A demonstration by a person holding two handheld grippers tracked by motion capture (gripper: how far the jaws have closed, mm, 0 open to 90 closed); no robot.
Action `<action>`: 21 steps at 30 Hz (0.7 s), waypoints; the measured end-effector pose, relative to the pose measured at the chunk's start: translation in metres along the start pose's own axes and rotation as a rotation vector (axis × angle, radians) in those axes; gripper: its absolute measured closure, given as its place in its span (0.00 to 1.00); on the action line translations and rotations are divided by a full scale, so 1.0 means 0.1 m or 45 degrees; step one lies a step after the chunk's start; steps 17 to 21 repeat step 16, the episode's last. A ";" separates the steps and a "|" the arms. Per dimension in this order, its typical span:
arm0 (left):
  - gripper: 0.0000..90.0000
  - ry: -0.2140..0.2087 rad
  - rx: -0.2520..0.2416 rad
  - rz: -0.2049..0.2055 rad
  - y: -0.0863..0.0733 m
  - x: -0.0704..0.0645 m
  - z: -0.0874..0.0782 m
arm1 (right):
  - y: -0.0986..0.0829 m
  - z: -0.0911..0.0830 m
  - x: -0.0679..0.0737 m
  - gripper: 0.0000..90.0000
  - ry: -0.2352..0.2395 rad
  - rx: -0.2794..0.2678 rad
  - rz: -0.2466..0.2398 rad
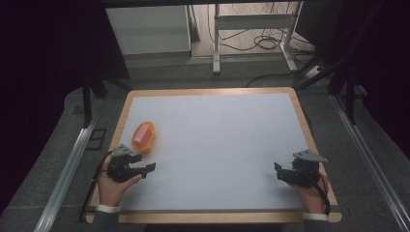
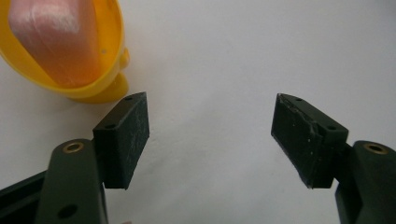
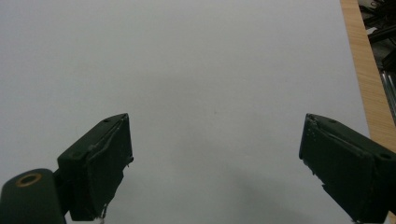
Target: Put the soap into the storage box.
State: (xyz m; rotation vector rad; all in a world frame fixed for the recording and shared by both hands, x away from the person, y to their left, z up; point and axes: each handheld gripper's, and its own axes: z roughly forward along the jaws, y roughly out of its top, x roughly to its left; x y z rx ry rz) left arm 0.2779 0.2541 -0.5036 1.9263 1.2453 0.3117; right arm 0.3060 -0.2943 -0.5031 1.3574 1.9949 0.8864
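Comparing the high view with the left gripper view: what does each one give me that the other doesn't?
High view alone: the right tool, open and apart from everything, both hands, and the table's wooden border. Left gripper view alone: a close look at the yellow dish's base, just beyond the tip of one jaw. Both: the open left tool, the pink block in the dish, and the white mat.

The tabletop [image 1: 217,145] is plain pale grey-white with a light wood-coloured border, without pattern. The dish [image 1: 150,140] is bright yellow-orange and its content, a block [image 1: 141,135], is pale pink with a faint whitish sheen. Both the left gripper [image 1: 151,167] and the right gripper [image 1: 277,170] are black, each topped by a grey plate.
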 end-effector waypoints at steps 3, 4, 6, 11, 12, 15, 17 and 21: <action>0.32 0.009 0.010 -0.008 -0.03 0.01 0.01 | 0.00 0.00 0.01 0.10 -0.001 -0.002 -0.003; 0.32 0.013 0.013 -0.002 -0.03 0.02 0.01 | 0.00 0.00 0.01 0.10 -0.001 -0.003 -0.008; 0.32 0.015 0.010 -0.002 -0.04 0.02 0.00 | 0.01 0.00 0.02 0.10 0.006 -0.003 -0.008; 0.32 0.013 0.014 -0.010 -0.05 0.03 0.01 | 0.01 0.00 0.02 0.10 0.006 -0.012 -0.015; 0.32 0.015 0.016 -0.014 -0.06 0.04 0.01 | 0.01 0.00 0.02 0.10 0.008 -0.013 -0.016; 0.32 0.017 0.019 -0.015 -0.07 0.05 0.01 | 0.03 0.00 0.05 0.10 0.016 -0.021 -0.022; 0.32 0.017 0.018 -0.018 -0.08 0.05 0.01 | 0.03 0.00 0.06 0.10 0.020 -0.028 -0.025; 0.32 0.017 0.018 -0.018 -0.08 0.05 0.01 | 0.03 0.00 0.06 0.10 0.020 -0.028 -0.025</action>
